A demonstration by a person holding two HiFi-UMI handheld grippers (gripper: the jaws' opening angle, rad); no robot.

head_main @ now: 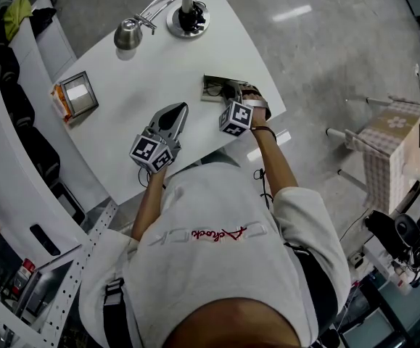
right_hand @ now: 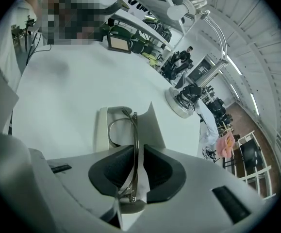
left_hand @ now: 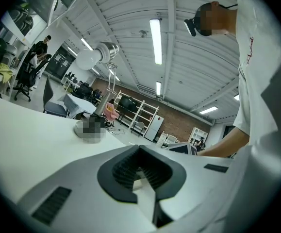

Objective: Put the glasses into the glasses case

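The open glasses case (head_main: pixel 214 85) lies near the right edge of the white table (head_main: pixel 130 71). My right gripper (head_main: pixel 234 96) hovers right over it, shut on the thin metal-framed glasses (right_hand: pixel 133 130). In the right gripper view the glasses stand on edge between the jaws, their lens rim reaching down to the pale case (right_hand: pixel 102 130) below. My left gripper (head_main: pixel 178 112) rests on the table to the left of the case, apart from it. Its jaws are shut with nothing between them (left_hand: pixel 140 149).
A silver desk lamp (head_main: pixel 128 34) with a round base (head_main: pixel 188 20) stands at the table's far end. A small framed box (head_main: pixel 77 93) sits at the left edge. A draped chair (head_main: pixel 392 151) stands on the floor to the right.
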